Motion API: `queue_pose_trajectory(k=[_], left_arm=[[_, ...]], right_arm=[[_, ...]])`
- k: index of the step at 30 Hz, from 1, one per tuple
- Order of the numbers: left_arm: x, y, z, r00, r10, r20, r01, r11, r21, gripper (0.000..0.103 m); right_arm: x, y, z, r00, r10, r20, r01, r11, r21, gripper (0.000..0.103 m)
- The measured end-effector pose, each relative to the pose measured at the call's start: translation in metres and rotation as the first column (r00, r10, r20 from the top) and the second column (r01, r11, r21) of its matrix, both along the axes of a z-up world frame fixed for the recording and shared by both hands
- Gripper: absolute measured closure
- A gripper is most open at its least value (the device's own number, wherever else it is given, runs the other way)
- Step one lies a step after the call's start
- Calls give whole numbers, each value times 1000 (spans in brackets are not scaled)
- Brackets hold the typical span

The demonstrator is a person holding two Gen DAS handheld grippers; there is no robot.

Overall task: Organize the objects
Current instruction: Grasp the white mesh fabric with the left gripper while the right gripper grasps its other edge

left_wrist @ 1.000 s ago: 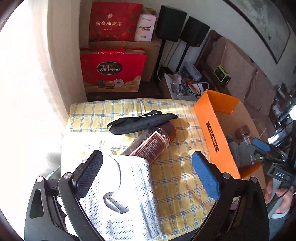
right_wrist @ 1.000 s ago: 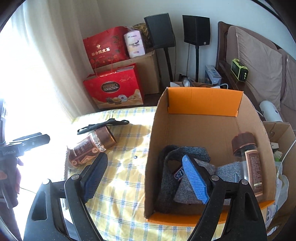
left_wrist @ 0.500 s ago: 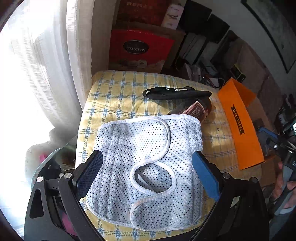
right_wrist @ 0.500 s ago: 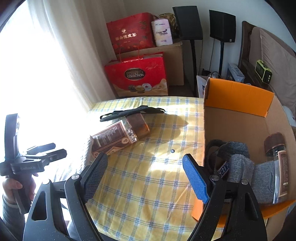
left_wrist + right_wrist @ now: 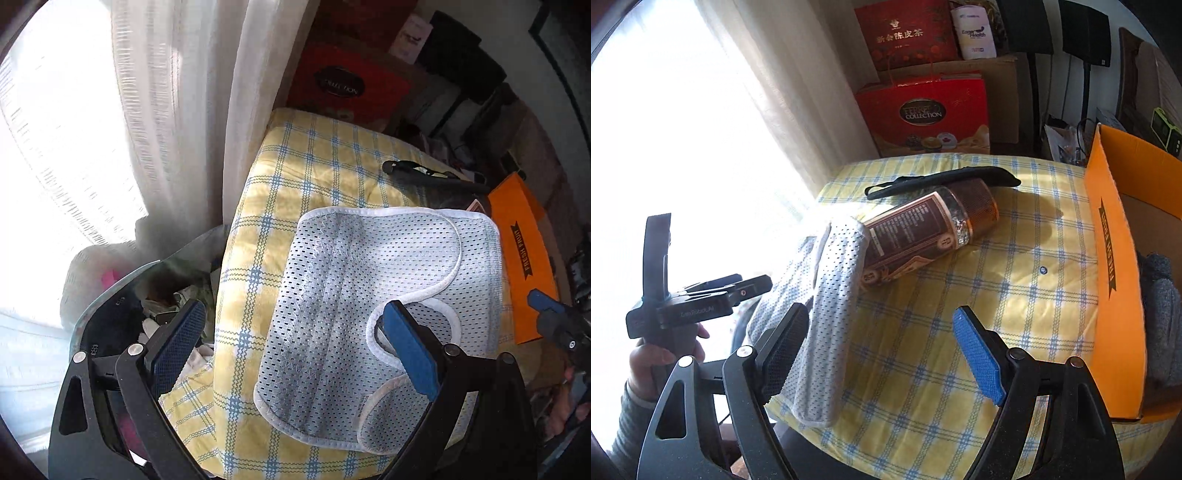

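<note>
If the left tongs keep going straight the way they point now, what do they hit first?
Most likely the white perforated mesh fabric piece lying on the yellow-and-blue checked tablecloth. The open left tongs aim at its left edge; depth is unclear, so they might meet bare cloth beside it.

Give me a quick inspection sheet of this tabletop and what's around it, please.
Surface: yellow-and-blue checked cloth, sunlit.
Job's things: white mesh garment near the front edge, partly over a lying brown jar; black strap behind the jar; orange cardboard box holding grey knitwear.
Clutter: nothing seen on the cloth.
Grippers: left gripper and right gripper open, empty.
Cables: tangle beyond the far edge.
Surroundings: curtain, red gift bag, speakers.
</note>
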State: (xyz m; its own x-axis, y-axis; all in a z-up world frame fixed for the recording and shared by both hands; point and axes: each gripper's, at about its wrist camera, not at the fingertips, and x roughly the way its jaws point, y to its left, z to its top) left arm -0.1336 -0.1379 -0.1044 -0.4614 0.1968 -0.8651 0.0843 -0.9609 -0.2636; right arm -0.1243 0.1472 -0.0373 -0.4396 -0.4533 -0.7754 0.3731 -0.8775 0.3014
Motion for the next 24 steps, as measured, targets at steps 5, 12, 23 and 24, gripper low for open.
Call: queue_pose_trajectory(k=[5,12,23,24], left_arm=[[8,-6,-11,1000,2,26,-2,1000,17,7],[12,-6,-16,1000,3,23,-4,999,51,12],[12,-10,-26,999,21,50,-24,998,61,47],[12,-12,-25,999,22,49,-26,997,70,48]], right_arm=[[7,-25,-19,998,48,43,-48,999,-5,22],[11,-40,-35,995,70,77,-70,997,8,37],[7,-45,-50,991,72,109,-76,996,40,72],[7,-46,-51,991,70,112,-75,997,38,72]])
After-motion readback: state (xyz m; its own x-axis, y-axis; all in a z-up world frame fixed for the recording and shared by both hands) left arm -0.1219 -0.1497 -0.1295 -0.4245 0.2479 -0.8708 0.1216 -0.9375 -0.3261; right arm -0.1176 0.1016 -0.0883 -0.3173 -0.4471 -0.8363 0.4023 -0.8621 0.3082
